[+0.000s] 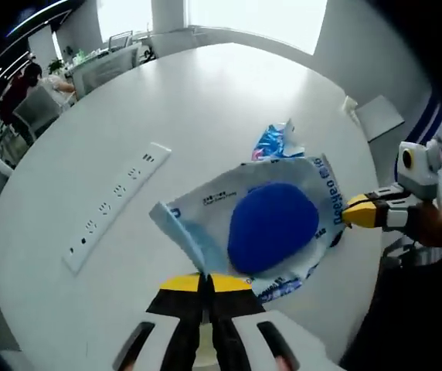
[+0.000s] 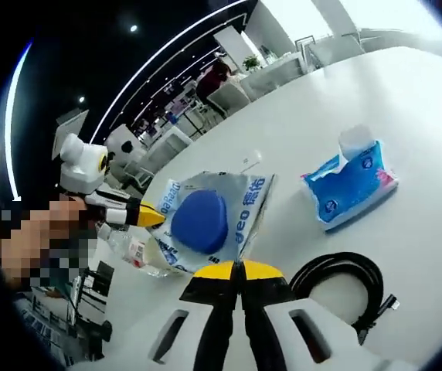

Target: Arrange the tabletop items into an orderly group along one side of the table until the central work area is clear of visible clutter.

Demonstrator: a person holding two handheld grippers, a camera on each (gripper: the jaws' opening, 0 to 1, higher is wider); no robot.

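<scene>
A white-and-blue plastic pack (image 1: 205, 205) with a round blue patch (image 1: 273, 226) is stretched between both grippers above the white round table (image 1: 205, 93). My left gripper (image 1: 205, 280) is shut on the pack's near corner. The right gripper (image 1: 358, 211) comes in from the right and pinches the opposite edge. In the right gripper view, my right gripper (image 2: 234, 270) is shut on the pack (image 2: 246, 207) below its blue patch (image 2: 199, 220), and the left gripper (image 2: 145, 216) grips the far side. A blue tissue pack (image 1: 277, 143) (image 2: 352, 182) lies on the table beyond.
A long white power strip (image 1: 117, 205) lies on the table to the left. A coiled black cable (image 2: 343, 280) rests by the right jaws. A clear bottle with a red label (image 2: 134, 251) shows under the held pack. Chairs (image 1: 379, 116) ring the table.
</scene>
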